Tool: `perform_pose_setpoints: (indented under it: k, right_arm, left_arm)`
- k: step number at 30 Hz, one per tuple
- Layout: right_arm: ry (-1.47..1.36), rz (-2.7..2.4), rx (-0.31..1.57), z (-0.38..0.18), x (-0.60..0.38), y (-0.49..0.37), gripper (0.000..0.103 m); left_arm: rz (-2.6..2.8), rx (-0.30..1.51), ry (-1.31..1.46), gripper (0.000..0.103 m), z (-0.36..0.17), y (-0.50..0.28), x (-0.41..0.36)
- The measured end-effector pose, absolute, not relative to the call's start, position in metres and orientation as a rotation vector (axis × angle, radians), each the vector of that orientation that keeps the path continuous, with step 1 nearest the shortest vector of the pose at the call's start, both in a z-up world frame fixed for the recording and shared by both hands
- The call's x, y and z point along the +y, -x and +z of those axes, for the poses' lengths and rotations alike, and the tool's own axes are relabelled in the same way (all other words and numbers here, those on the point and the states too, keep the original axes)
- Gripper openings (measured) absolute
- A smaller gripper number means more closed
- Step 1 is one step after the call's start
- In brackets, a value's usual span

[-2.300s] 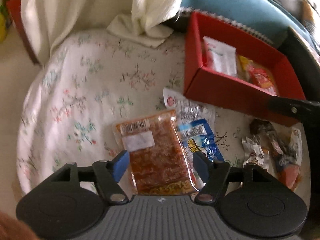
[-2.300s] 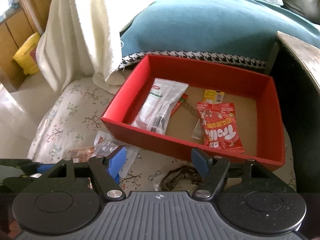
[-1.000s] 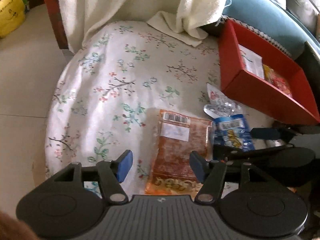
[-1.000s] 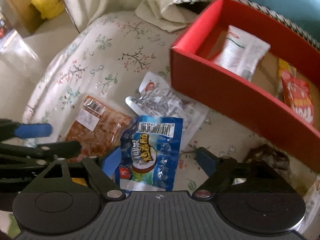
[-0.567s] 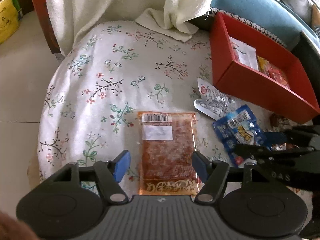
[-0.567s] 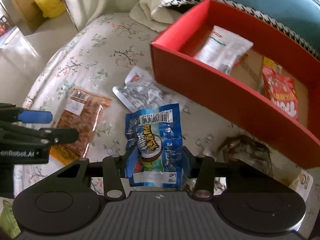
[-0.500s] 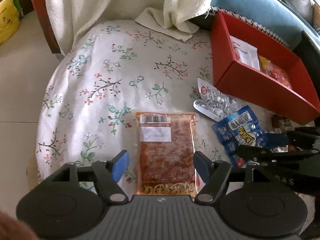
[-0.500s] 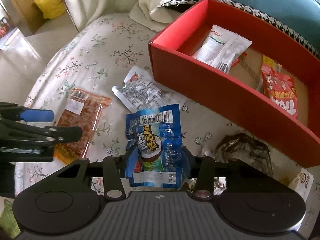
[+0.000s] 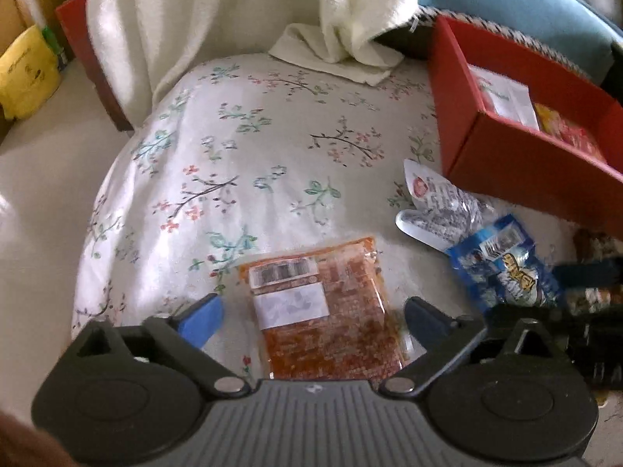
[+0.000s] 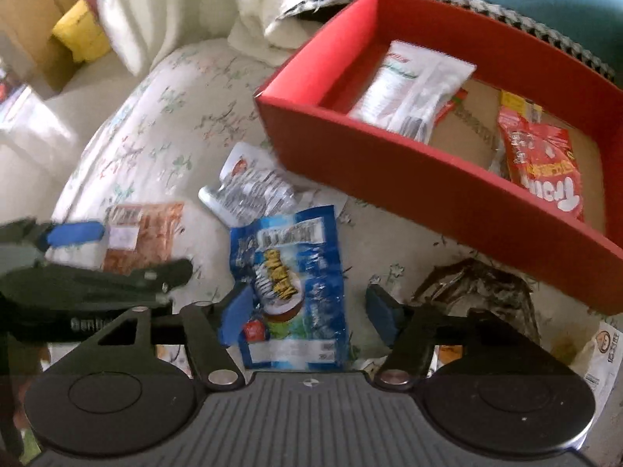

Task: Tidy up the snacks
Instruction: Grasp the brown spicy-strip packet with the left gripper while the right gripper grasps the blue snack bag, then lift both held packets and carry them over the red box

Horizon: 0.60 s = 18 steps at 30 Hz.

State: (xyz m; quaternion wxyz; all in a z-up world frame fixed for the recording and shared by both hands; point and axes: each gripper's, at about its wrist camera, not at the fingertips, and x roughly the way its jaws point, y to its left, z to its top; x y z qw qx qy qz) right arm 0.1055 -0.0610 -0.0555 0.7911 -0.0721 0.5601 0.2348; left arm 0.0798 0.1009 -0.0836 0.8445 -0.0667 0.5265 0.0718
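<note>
An orange-brown snack pack [image 9: 325, 311] lies flat on the floral cushion [image 9: 253, 155], between the wide-open fingers of my left gripper [image 9: 313, 313]. A blue snack pack [image 10: 290, 284] lies between the fingers of my right gripper [image 10: 309, 309], whose jaws stand a little wider than the pack, not clamped on it. A silver pack [image 10: 249, 188] lies just beyond it. The red box [image 10: 409, 179] at the right holds a white pack [image 10: 409, 85] and a red pack [image 10: 541, 163]. The left gripper also shows in the right wrist view [image 10: 78, 249].
A cream towel [image 9: 241, 15] hangs behind the cushion. A dark crumpled wrapper [image 10: 479, 284] lies in front of the red box, a white packet [image 10: 603, 350] at the far right. A teal pillow [image 9: 506, 4] lies behind the box. A yellow bag [image 9: 27, 74] sits on the floor at left.
My right gripper's jaws have widened around the blue pack after being close on its sides. My left gripper has moved down and in over the orange-brown pack. Both views are blurred by motion.
</note>
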Motion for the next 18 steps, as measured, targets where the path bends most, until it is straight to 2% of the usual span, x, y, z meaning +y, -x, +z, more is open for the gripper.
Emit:
perform_pose_setpoints:
  k: [2,5,8,11,18]
  right_arm:
    - [0.193,0.505,1.192,-0.057,-0.057,-0.101,0.080]
    - [0.273,0.516,1.179,-0.061,-0.043,-0.096,0.090]
    - [0.354,0.505,1.133,-0.065,-0.032,-0.091,0.090]
    - [0.331,0.483,1.127,-0.057,-0.039,-0.094,0.075]
    - [0.274,0.502,1.131,-0.048,-0.056,-0.096,0.074]
  left_arm:
    - [0.138,1.113,0.173,0.083,-0.081,-0.079,0.108]
    - [0.147,1.114,0.174,0.083,-0.082,-0.077,0.106]
    - [0.140,1.135,0.242,0.084,-0.079,-0.075,0.111]
    - [0.145,1.146,0.301,0.084,-0.076,-0.074,0.122]
    - [0.198,1.138,0.316,0.086,-0.074,-0.068,0.123]
